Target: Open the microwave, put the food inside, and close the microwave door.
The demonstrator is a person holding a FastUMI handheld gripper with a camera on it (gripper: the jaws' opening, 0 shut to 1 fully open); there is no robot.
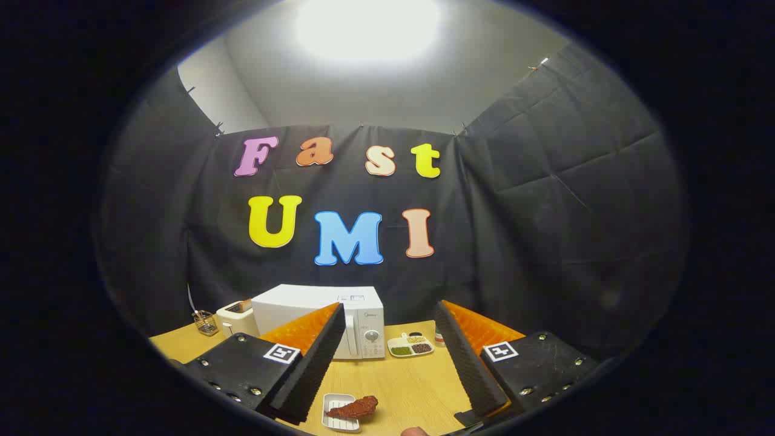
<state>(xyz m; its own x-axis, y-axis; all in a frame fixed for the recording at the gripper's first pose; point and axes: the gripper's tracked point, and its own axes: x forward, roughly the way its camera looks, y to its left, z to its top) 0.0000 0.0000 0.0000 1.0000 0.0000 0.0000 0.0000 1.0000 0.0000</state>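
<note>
A white microwave [327, 318] stands at the back of the wooden table [412, 387], its door shut and its control panel with a round knob [371, 335] facing me, partly behind my left finger. The food, a brown piece of fried meat [354, 407], lies across a small white rectangular dish [336, 421] on the table near me, low between my fingers and closer to the left one. My gripper [389, 321] is open, held above the table, with nothing between its fingers.
A white toaster [236, 318] and a small wire basket [206, 323] sit left of the microwave. A divided white dish of beans [410, 346] rests right of it, with a small red-topped item [439, 338] behind my right finger. Black cloth walls enclose the table.
</note>
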